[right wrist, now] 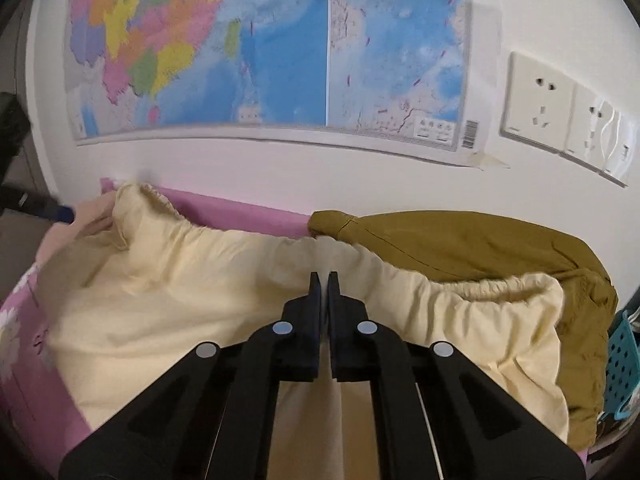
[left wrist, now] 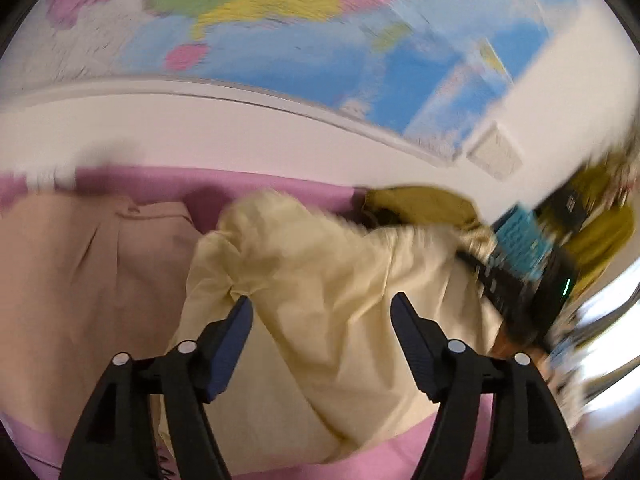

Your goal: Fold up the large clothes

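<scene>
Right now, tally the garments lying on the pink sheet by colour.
Pale yellow garment with elastic hem: 1
Olive-mustard jacket-like garment: 1
Beige-pink pleated garment: 1
Total: 3 garments on the pink sheet.

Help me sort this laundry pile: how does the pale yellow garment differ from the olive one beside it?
The pale yellow garment is light cream; the olive garment is dark mustard-green. The yellow one spreads across the middle of the pink sheet, nearest both grippers; the olive one lies bunched at the right, toward the wall. The yellow one's gathered elastic edge overlaps the olive one. Both are rumpled and not yet folded.
</scene>
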Action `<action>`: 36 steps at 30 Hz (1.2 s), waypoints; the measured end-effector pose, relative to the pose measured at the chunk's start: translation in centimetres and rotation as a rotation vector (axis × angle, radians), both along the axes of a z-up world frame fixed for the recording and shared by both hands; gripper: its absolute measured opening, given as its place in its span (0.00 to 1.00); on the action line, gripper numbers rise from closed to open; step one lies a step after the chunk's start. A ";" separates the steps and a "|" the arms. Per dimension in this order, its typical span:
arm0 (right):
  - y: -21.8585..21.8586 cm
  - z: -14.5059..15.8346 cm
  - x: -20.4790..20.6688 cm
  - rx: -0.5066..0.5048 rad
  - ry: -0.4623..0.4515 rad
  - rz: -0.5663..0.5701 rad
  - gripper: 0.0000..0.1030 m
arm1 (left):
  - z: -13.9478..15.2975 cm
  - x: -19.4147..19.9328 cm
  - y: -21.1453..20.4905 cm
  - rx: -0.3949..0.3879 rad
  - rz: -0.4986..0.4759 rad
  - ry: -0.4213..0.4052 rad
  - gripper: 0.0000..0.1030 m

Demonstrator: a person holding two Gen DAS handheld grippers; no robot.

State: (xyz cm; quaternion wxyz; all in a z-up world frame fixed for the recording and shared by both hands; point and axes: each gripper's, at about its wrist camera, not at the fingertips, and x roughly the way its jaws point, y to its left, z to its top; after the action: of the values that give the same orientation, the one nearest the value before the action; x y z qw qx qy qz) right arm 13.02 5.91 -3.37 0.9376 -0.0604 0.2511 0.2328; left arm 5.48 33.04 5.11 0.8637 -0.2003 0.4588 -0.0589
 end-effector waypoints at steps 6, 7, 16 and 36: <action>0.0 -3.6 3.5 0.004 0.155 -0.015 0.06 | -4.4 0.3 -2.6 0.273 -0.022 0.058 0.66; -0.7 -3.0 2.9 0.024 0.143 -0.013 0.16 | -4.5 -0.4 -2.5 0.285 -0.020 0.034 0.66; -15.5 -1.7 -8.5 0.229 0.012 -0.094 0.70 | -3.4 -7.3 0.8 0.282 0.065 -0.110 0.89; -29.3 -3.5 -14.9 0.451 0.058 -0.159 0.06 | -3.6 -11.3 0.3 0.067 0.065 -0.095 0.07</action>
State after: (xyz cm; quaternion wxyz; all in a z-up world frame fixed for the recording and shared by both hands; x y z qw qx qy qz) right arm -1.86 -23.36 -6.84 0.9351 0.1771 0.2237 0.2100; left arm -5.85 33.38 1.54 0.8922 -0.1830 0.4121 -0.0248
